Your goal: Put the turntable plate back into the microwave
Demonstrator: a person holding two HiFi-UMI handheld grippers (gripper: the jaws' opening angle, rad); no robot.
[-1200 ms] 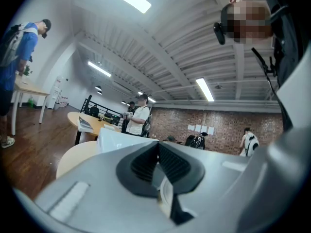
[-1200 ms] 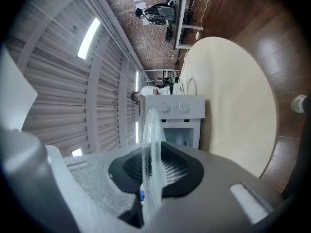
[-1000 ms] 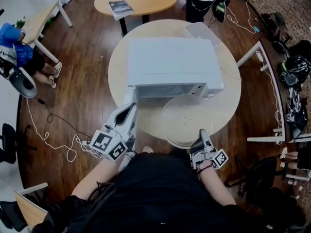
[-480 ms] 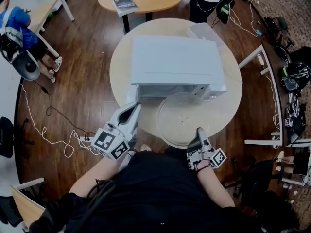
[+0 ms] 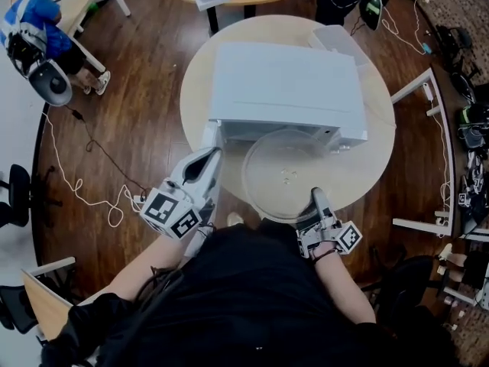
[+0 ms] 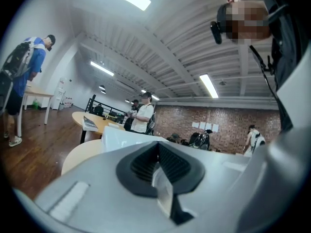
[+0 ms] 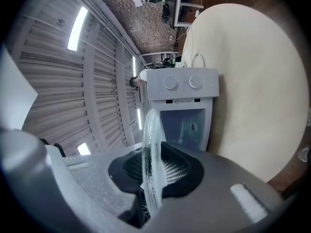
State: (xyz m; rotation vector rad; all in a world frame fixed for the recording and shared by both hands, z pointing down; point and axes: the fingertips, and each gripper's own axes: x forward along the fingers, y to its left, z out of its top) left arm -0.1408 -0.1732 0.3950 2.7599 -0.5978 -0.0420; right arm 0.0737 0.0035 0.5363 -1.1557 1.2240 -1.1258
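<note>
**A:** Where is the turntable plate now?

**B:** In front of the microwave, over the round table. It lies flat, with its far rim right at the oven's front face. It's not inside yet.

**A:** Who has it?

**B:** The right gripper. Its jaws pinch the plate's near rim, one pad above the glass and one below. The whole disc reaches away from the fingers, straight toward the oven.

**A:** And the line-up?

**B:** Good. The right gripper view looks edge-on along the glass, and the open cavity sits just beyond the rim. The move I'd expect is a level push forward — the rim has to clear the lower lip of the cavity.

**A:** And the left gripper?

**B:** It's off to the left of the plate, at the oven's front-left corner. Its jaws are closed on a thin pale edge — probably the open door, though its own view is too close to be sure.

**A:** So the right arm does the work?

**B:** Yes. It is the only one touching the plate, and the left is well placed to hold the way clear.
</note>
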